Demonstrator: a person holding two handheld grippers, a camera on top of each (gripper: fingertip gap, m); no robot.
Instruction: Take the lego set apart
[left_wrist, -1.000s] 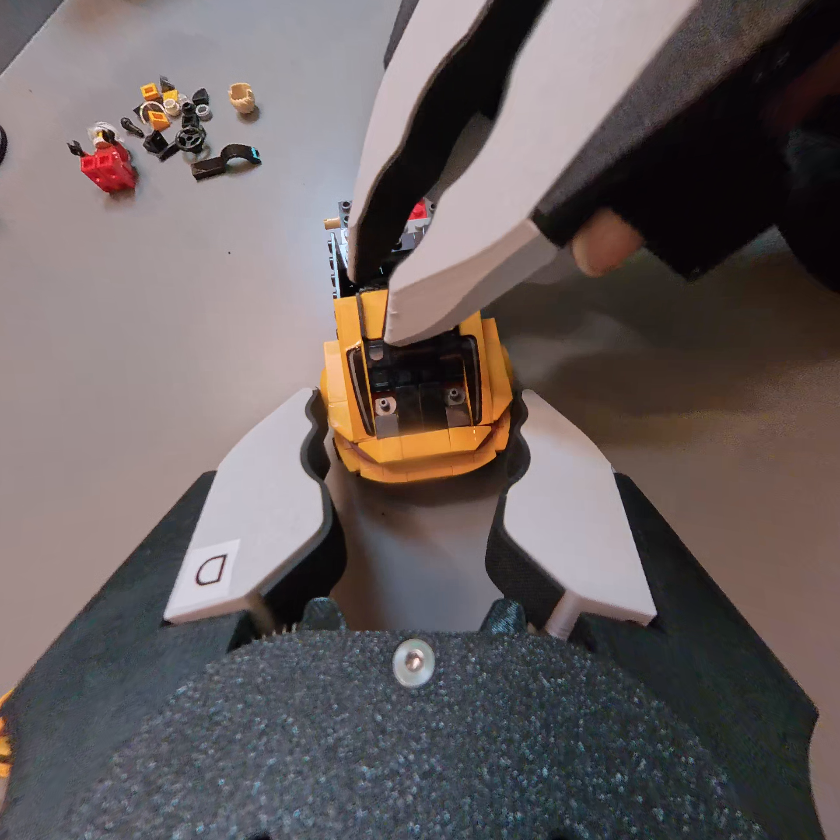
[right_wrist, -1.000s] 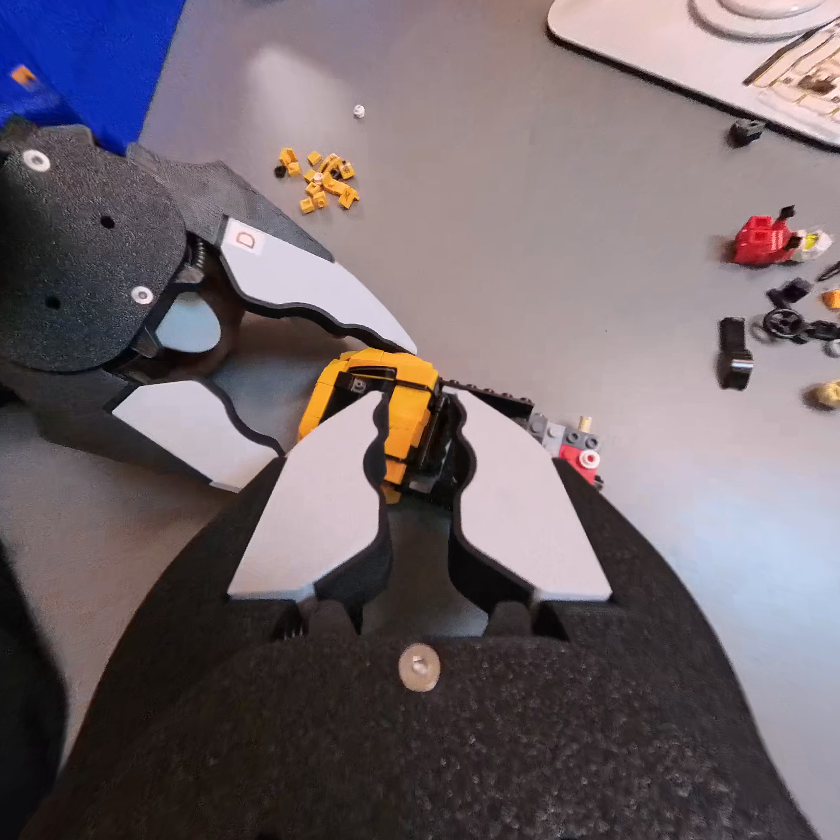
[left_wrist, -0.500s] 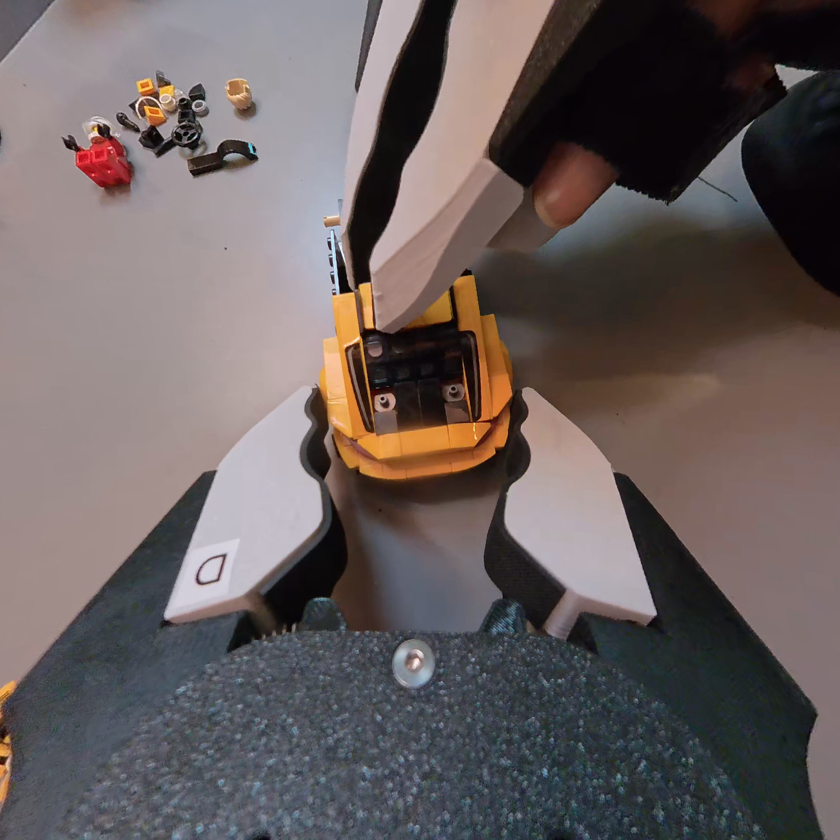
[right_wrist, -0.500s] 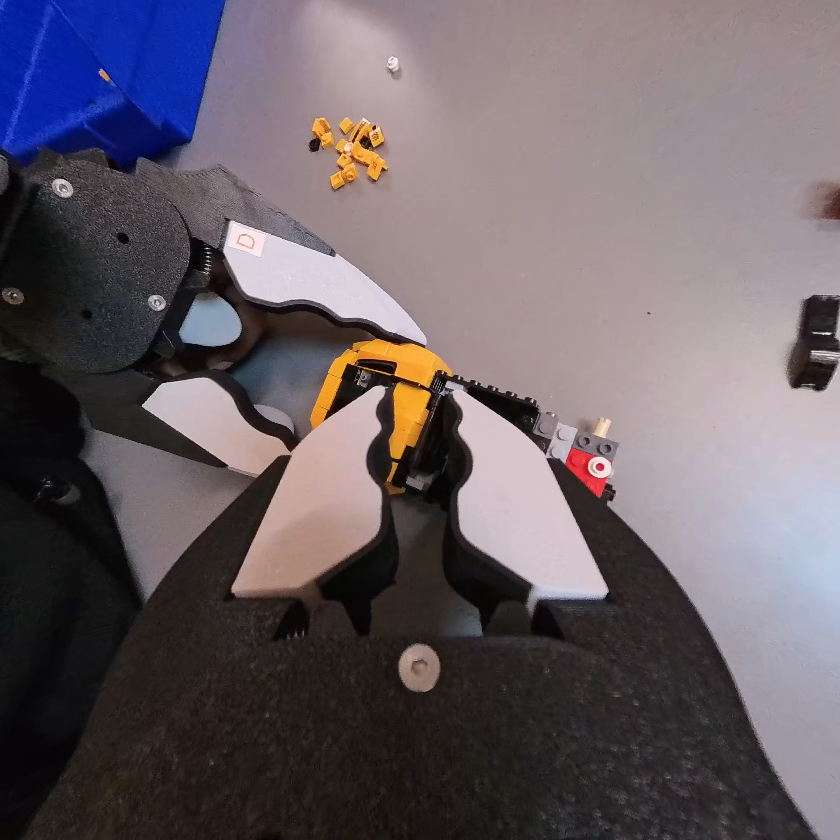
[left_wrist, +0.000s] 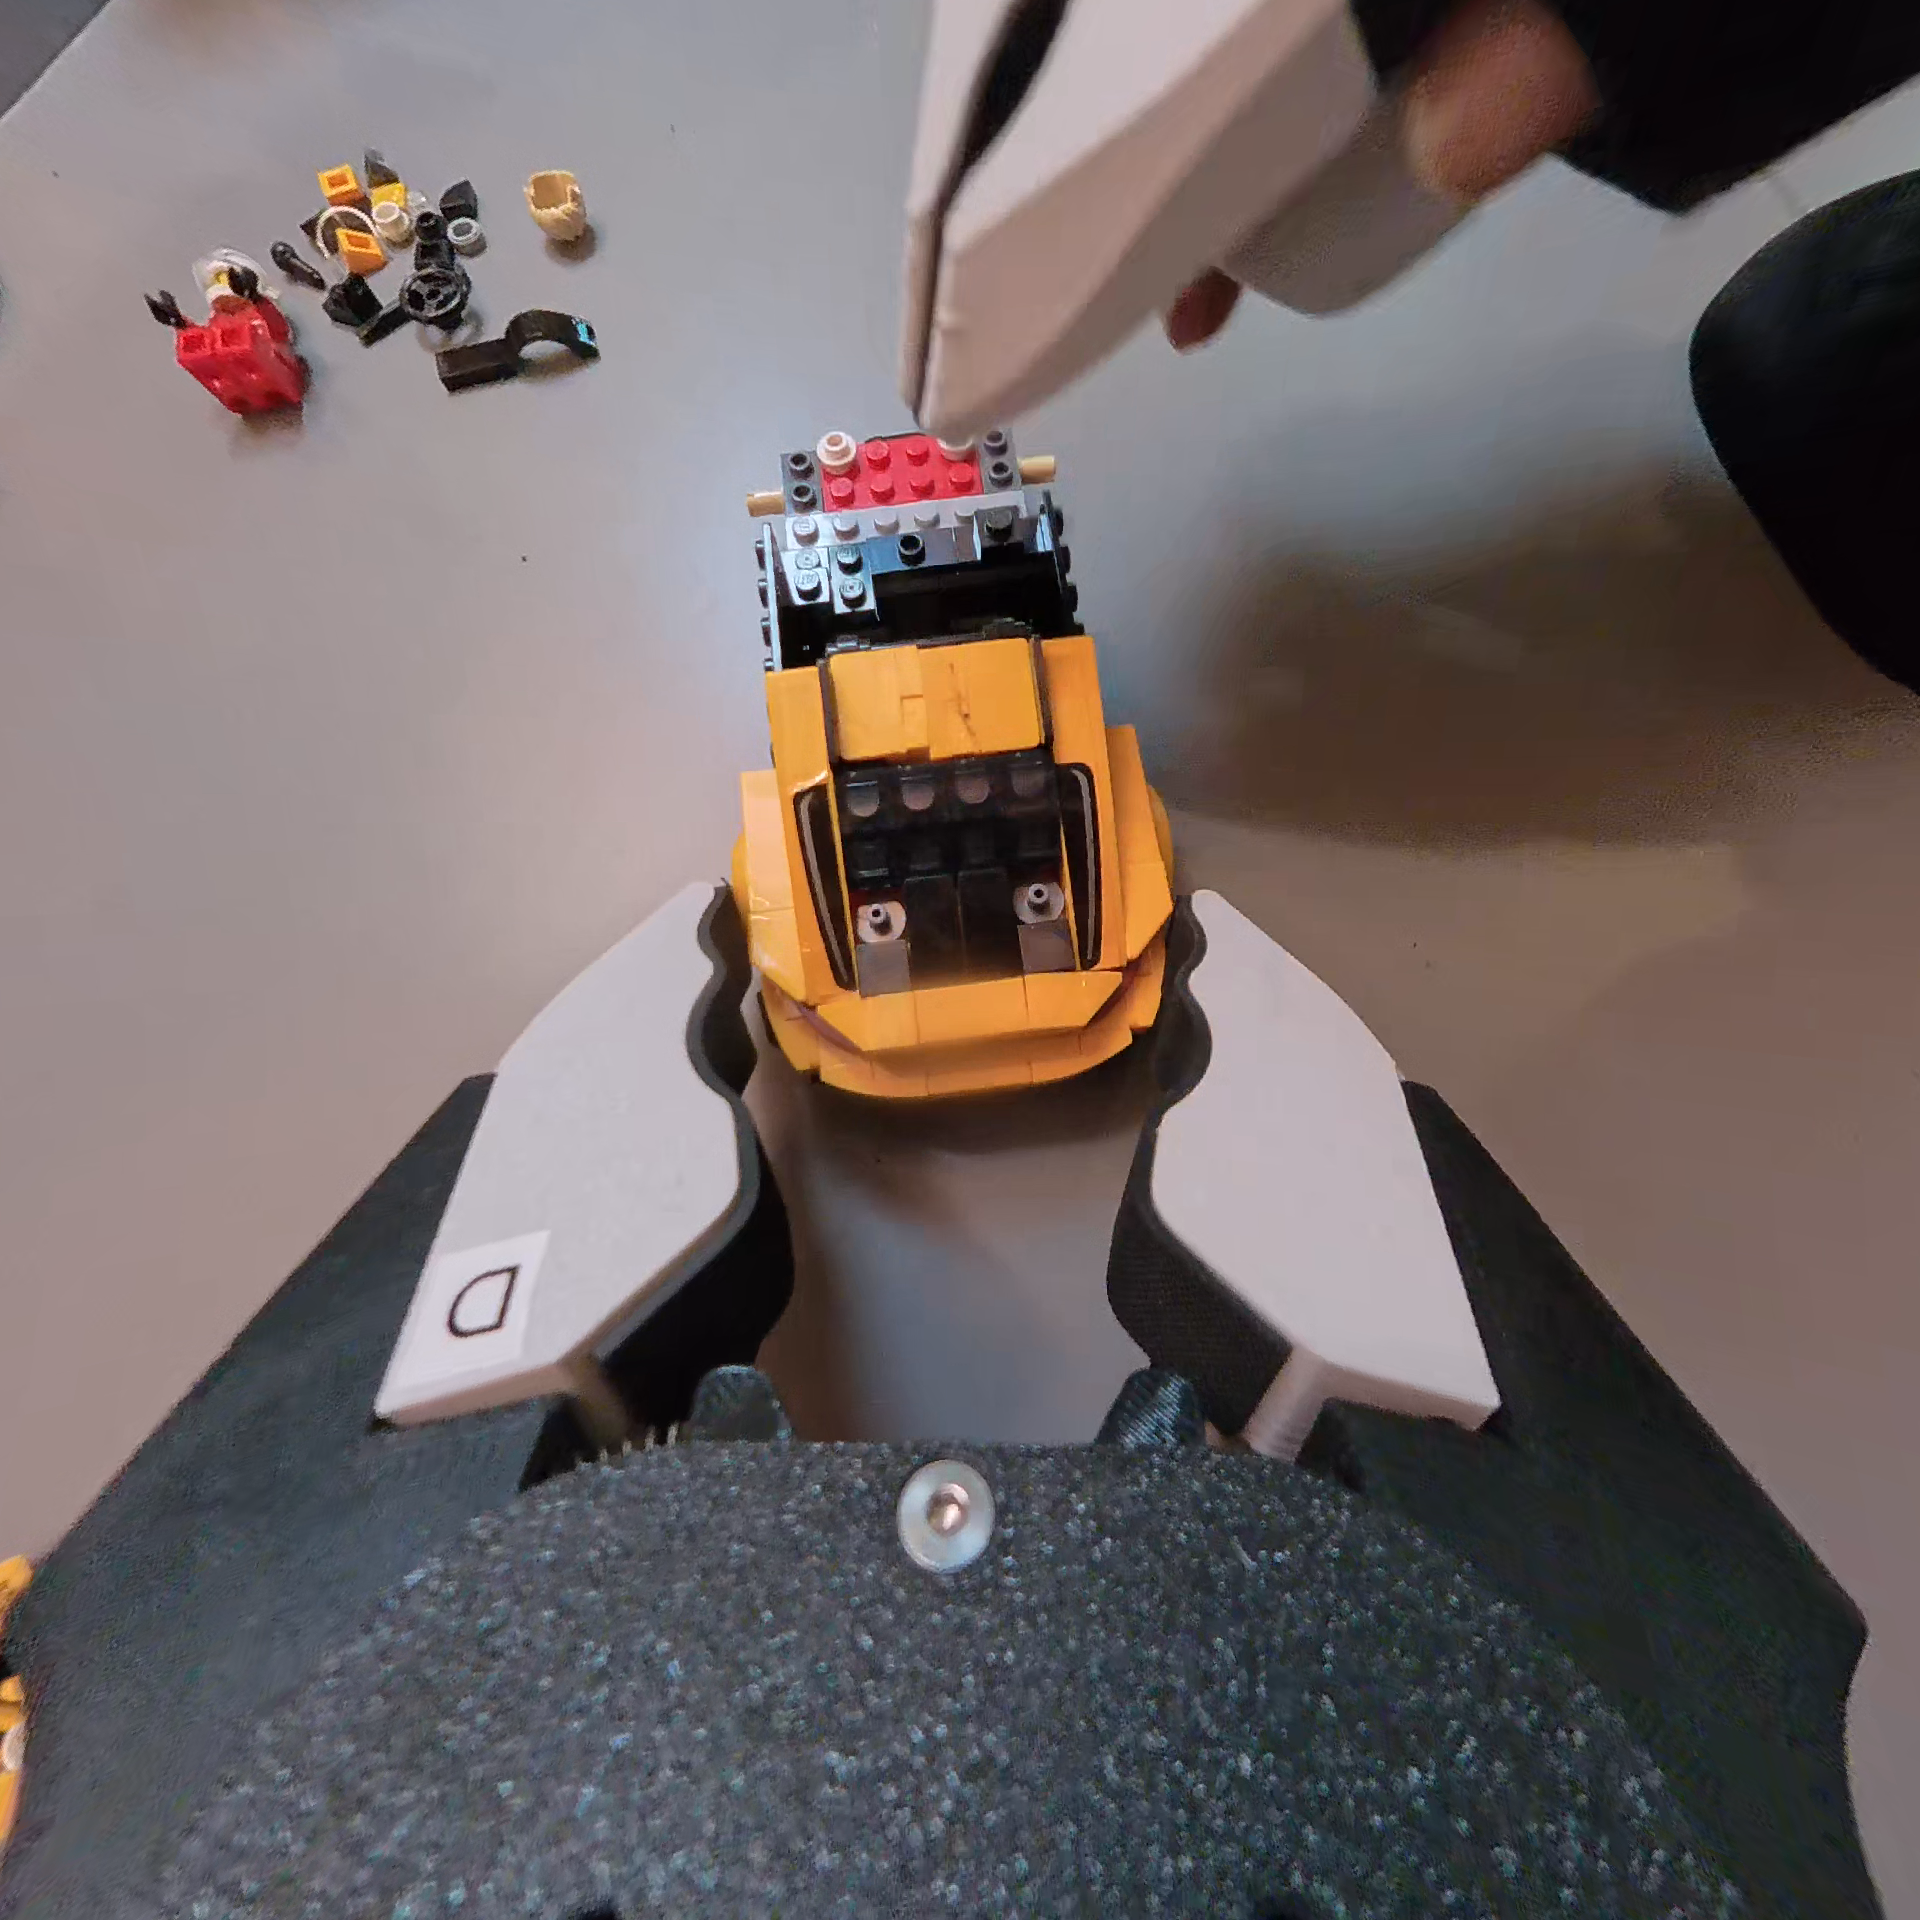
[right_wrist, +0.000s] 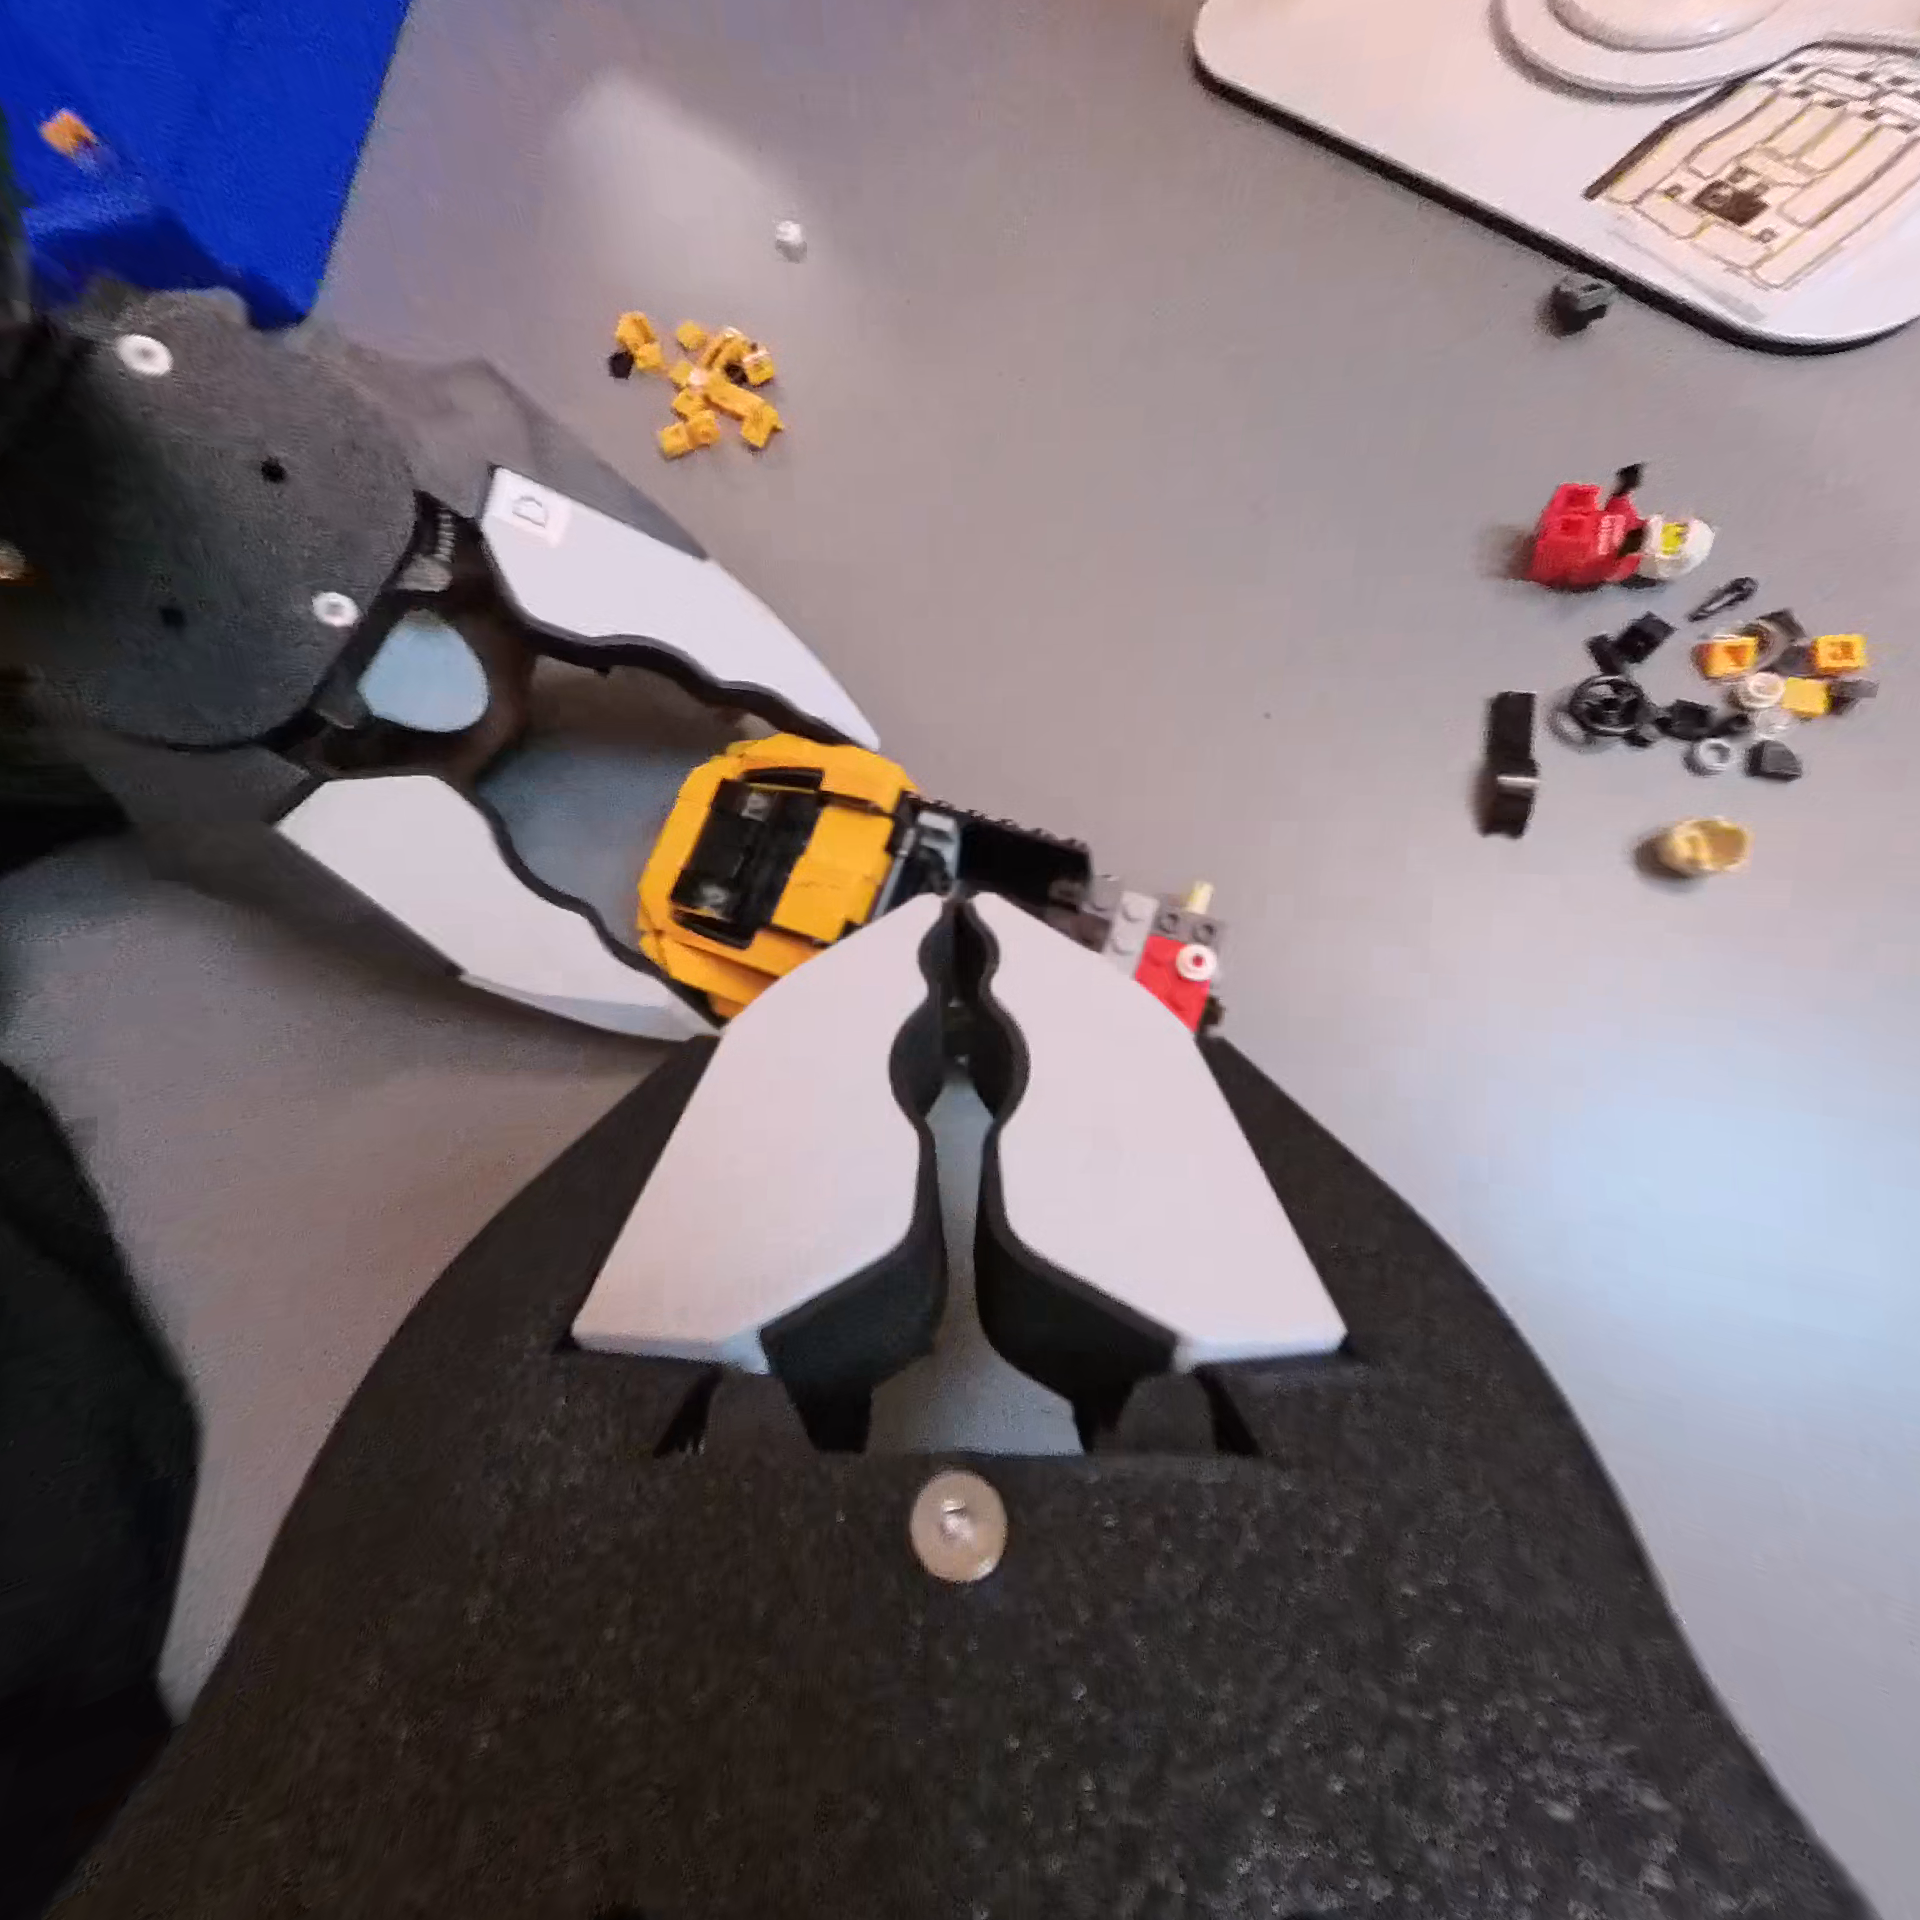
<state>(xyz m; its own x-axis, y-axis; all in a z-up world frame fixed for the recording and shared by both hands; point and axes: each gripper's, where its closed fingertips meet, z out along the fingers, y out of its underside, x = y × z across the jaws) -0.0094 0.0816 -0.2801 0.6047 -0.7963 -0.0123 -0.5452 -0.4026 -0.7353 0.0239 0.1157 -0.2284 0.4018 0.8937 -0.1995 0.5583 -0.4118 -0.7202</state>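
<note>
The light, rigid car (left_wrist: 951, 862) sat on the surface clamped at its yellow nose by the left gripper (left_wrist: 951, 977), while the right gripper (right_wrist: 954, 914), pinched together, hovered over its brittle, studded rear, likely the best hold.

In the right wrist view the right tongs (right_wrist: 954, 914) cover the near side of the lego car (right_wrist: 790, 862); whether their nearly meeting tips pinch anything cannot be told. Beyond the car, a white pad (right_wrist: 1455, 135) is cut off by the edge.
</note>
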